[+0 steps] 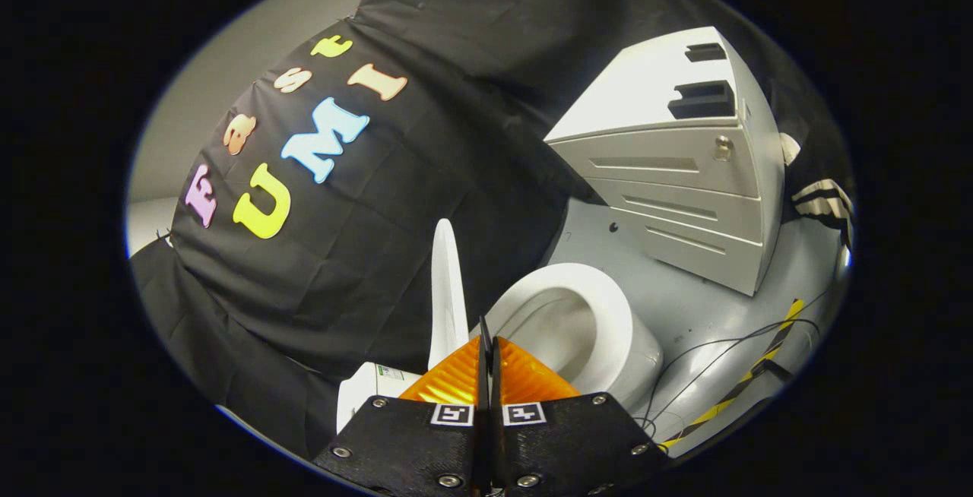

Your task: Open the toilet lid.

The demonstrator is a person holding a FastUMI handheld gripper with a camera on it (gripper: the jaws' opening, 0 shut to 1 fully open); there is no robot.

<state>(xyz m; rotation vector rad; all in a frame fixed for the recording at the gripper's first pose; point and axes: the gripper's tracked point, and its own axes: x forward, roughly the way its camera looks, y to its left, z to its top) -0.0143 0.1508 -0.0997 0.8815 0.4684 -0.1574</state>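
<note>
A white toilet [608, 345] stands just beyond my fingers, with its seat ring [619, 307] and bowl exposed. The white lid [447, 292] is raised, standing upright on edge against the black cloth wall, slightly left of my fingertips. My gripper [487, 341] is shut, its two fingers pressed together with nothing between them. The fingertips sit close in front of the lid's lower part and the bowl's near rim. The view is tilted, so the toilet leans to the right.
A white drawer cabinet [676, 170] stands on the grey floor [699, 314] past the toilet. Black cables [722, 352] and a yellow-black striped strip [760, 368] run over the floor to the toilet's right. The black cloth wall [456, 140] hangs behind the lid.
</note>
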